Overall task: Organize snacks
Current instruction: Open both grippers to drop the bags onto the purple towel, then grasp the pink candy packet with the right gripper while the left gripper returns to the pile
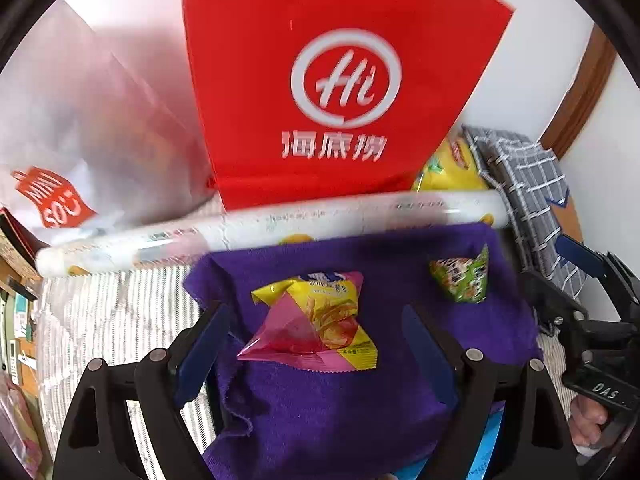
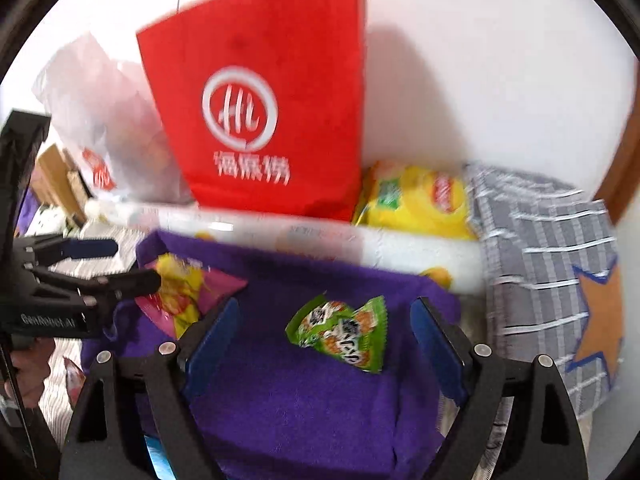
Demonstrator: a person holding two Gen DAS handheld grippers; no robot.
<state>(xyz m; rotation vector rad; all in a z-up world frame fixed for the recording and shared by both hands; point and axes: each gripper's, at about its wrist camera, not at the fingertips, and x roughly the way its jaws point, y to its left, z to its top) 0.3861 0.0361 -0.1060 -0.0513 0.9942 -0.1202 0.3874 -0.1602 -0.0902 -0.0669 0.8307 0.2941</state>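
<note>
A purple cloth (image 1: pixel 340 408) (image 2: pixel 288 400) lies spread out with two snack packets on it. In the left wrist view my left gripper (image 1: pixel 312 312) stands open above the yellow-and-pink packet (image 1: pixel 320 320), its blue pads clear of it on both sides. In the right wrist view my right gripper (image 2: pixel 326 308) is open over the green packet (image 2: pixel 344 332), not touching it. Each view also catches the other gripper at its edge: the right gripper (image 1: pixel 560 268) beside the green packet (image 1: pixel 462 278), and the left gripper (image 2: pixel 116 264) by the yellow-and-pink packet (image 2: pixel 180 292).
A red paper bag (image 1: pixel 320 60) (image 2: pixel 260 100) stands at the back against the white wall. A white plastic bag (image 1: pixel 100 120) sits left of it. A long white roll (image 1: pixel 280 220) lies along the cloth's far edge. A yellow pack (image 2: pixel 420 200) and grey checked fabric (image 2: pixel 540 260) are at the right.
</note>
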